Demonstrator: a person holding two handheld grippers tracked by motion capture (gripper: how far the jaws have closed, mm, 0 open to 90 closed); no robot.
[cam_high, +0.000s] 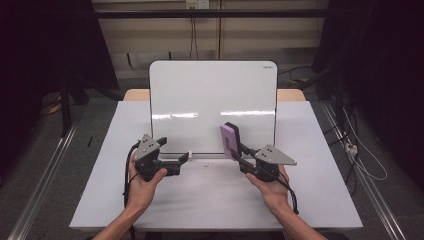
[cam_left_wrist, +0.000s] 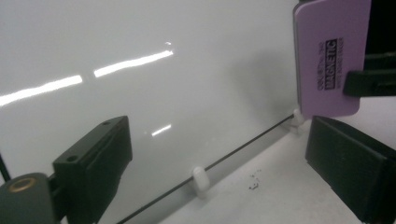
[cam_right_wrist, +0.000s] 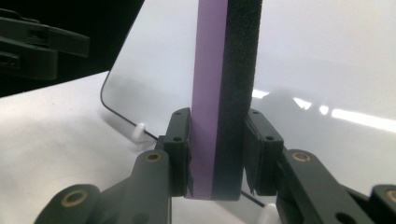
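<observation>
A white whiteboard (cam_high: 212, 100) with a thin black rim stands tilted back at the middle of the table. My right gripper (cam_high: 236, 155) is shut on a purple magnetic eraser (cam_high: 230, 140) with a black felt face, held upright just in front of the board's lower right part. In the right gripper view the eraser (cam_right_wrist: 224, 93) is clamped edge-on between both jaws of that gripper (cam_right_wrist: 217, 140). My left gripper (cam_high: 185, 159) is open near the board's bottom edge. Nothing lies between its jaws in the left gripper view (cam_left_wrist: 219, 135), where the eraser (cam_left_wrist: 327, 60) shows at upper right.
The board rests on small white feet (cam_left_wrist: 200, 179) on a white table cover (cam_high: 215, 200). A few dark specks (cam_left_wrist: 253, 179) lie on the cover near the board's edge. Dark floor, metal rails (cam_high: 45, 170) and cables (cam_high: 360, 150) surround the table.
</observation>
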